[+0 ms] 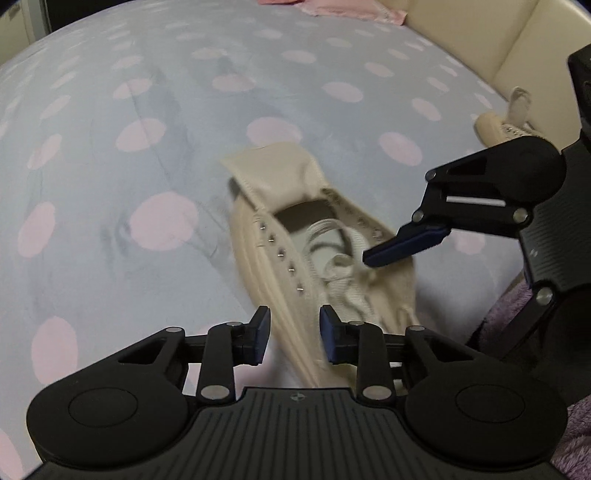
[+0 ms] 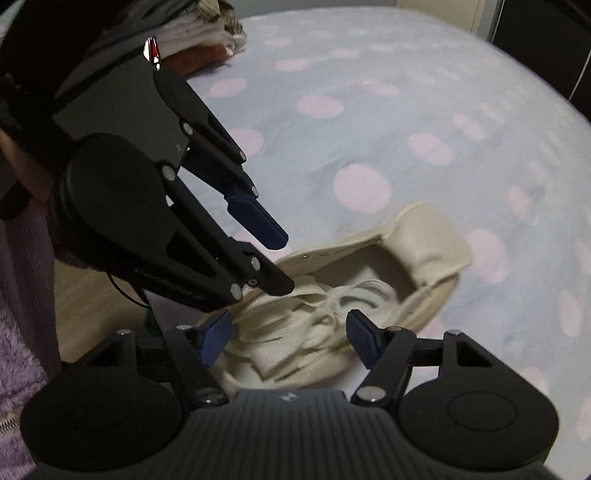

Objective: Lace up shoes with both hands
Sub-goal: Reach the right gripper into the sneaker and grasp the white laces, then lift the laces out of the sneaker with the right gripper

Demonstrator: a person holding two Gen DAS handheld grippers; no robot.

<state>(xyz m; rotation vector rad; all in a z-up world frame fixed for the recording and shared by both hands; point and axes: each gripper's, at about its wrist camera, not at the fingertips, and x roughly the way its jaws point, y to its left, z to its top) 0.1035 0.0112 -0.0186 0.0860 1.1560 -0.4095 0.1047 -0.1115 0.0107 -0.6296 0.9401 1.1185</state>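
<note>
On the bed, both grippers, left and right, hovered with jaws apart, seemingly gripping nothing, over the shoe; each should pinch one lace end squarely.

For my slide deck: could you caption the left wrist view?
Left gripper straddles the cream shoe's side on polka-dot bedding; right gripper's finger reaches its loose laces.

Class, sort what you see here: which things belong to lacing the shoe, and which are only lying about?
Belongs to the job:
cream shoe
white lace, loose in the shoe
left gripper
right gripper

Lying about:
second shoe
folded clothes
pink cloth
spotted bedsheet
</note>
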